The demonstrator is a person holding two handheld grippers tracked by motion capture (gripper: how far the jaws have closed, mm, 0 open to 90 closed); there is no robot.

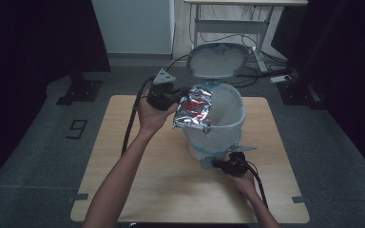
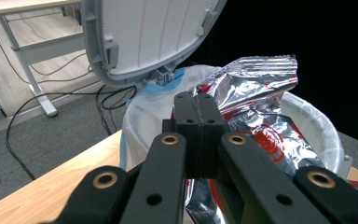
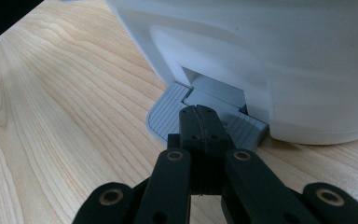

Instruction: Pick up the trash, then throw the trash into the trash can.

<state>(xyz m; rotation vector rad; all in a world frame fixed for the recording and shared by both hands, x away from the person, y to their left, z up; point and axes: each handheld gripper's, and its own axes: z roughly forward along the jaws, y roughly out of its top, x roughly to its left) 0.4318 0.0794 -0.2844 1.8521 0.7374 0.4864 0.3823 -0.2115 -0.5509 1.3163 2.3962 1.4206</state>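
Foil wrapper point(image 2: 256, 93), base hidden, pinched by left jaws; right jaws pressed together on pedal point(image 3: 168, 114).

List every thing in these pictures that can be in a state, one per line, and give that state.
Bin lid: raised open.
Foot pedal: pressed under the right gripper.
Foil bag: crumpled, pinched by the left gripper, over the bin's mouth.
Bin liner: fitted over the rim.
Left gripper: shut on the bag.
Right gripper: shut, empty.
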